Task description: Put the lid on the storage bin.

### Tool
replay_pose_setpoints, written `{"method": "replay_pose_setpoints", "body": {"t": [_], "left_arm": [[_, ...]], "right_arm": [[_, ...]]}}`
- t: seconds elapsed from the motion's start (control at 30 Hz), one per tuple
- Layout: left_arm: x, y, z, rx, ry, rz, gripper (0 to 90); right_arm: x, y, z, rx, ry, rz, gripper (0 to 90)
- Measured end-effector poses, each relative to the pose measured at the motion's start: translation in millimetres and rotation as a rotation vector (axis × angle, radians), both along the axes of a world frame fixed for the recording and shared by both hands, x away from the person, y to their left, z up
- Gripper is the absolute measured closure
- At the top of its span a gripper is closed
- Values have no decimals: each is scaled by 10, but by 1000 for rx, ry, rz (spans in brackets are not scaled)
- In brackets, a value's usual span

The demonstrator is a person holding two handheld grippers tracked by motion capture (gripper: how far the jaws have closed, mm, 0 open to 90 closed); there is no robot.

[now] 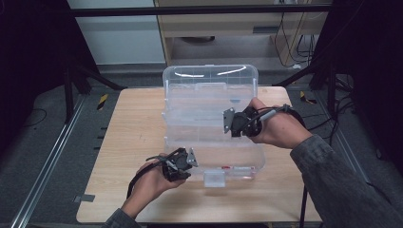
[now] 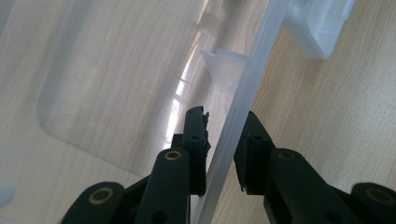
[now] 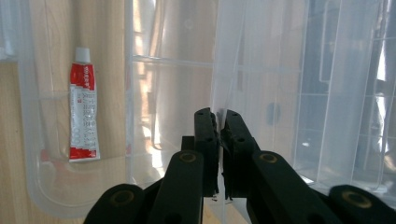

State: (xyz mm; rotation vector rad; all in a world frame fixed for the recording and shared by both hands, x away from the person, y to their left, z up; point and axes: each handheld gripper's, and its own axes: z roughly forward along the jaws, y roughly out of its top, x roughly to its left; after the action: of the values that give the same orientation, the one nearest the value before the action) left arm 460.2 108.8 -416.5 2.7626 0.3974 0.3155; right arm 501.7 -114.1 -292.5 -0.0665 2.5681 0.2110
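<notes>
Two grips: your left gripper (image 1: pixel 188 160) straddles the box's (image 1: pixel 247 76) front wall (image 2: pixel 243 98); right gripper (image 1: pixel 227 121) pinches the divider (image 3: pixel 219 60).
Tube (image 3: pixel 84 112): ten o'clock of right jaws, long axis twelve-to-six.

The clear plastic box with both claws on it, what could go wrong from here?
1. The left claw straddles the front wall of the clear box, and that thin wall could flex or slip out if pulled.
2. The right claw pinches a thin clear inner panel; a sideways tug might bend or crack it.
3. The red and white tube lies loose on the box floor and could slide or roll if the box tips.
</notes>
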Motion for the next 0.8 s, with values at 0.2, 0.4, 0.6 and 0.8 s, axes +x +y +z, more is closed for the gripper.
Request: {"method": "replay_pose_setpoints", "body": {"t": [0.2,0.4,0.6,0.8], "left_arm": [[-27,-9,-9,-8,14,31,750],[11,-14,8,13,-6,-7,747],[10,-16,9,17,-4,-16,749],[-15,-14,1,2,19,24,752]], "right_arm": [[-94,-24,-30,16,14,8,860],[-158,-80,-118,30,54,14,855],[-180,-97,-133,26,61,8,851],[-199,-95,-142,7,82,14,849]]}}
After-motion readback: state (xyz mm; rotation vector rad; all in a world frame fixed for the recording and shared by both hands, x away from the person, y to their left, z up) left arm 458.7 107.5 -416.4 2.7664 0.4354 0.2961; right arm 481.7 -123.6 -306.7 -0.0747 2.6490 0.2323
